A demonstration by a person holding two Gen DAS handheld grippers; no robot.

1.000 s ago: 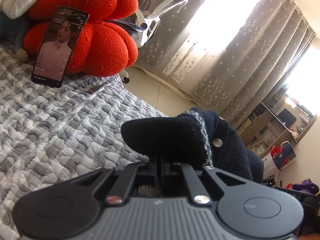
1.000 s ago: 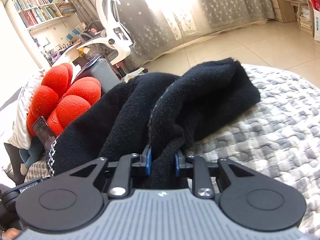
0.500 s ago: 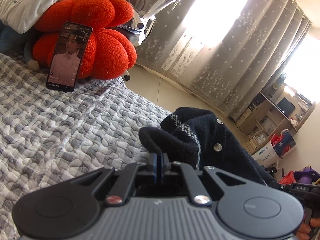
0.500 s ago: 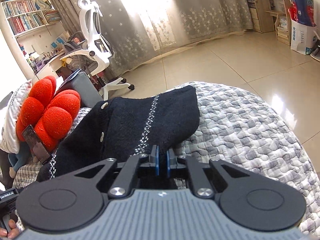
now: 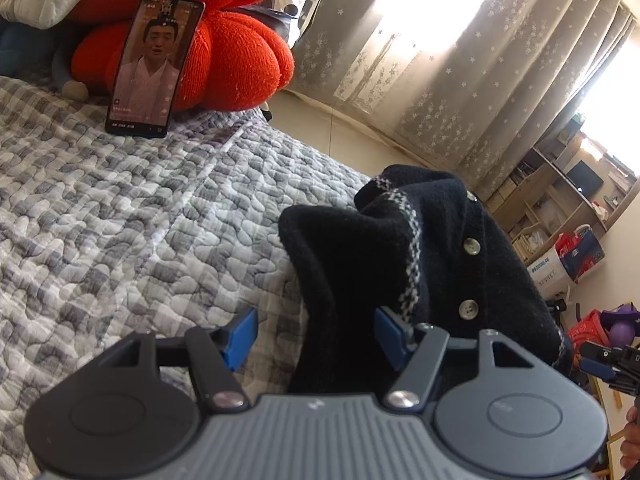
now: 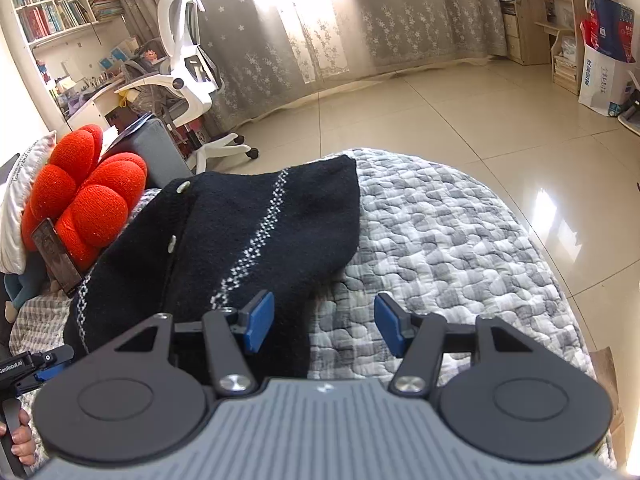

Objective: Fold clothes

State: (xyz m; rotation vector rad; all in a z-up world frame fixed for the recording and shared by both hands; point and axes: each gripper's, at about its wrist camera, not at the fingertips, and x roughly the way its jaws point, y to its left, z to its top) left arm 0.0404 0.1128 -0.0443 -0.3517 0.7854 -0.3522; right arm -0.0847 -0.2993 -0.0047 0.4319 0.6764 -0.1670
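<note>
A black knit cardigan (image 5: 400,248) with pale buttons and a white patterned stripe lies bunched on the grey quilted bed (image 5: 120,220). It also shows in the right wrist view (image 6: 248,232), spread flatter on the bed (image 6: 460,240). My left gripper (image 5: 316,336) is open, its blue pads either side of a cardigan fold that runs between them. My right gripper (image 6: 324,328) is open over the cardigan's near edge and the quilt, gripping nothing.
An orange pumpkin cushion (image 5: 224,40) with a phone (image 5: 154,64) leaning on it sits at the bed's head. A white office chair (image 6: 188,76) and desk stand beyond. The bed edge drops to tiled floor (image 6: 480,128). Shelves and bags (image 6: 604,64) line the far wall.
Both grippers were shut on the cardigan and holding it up; now both have opened and the cardigan rests on the bed.
</note>
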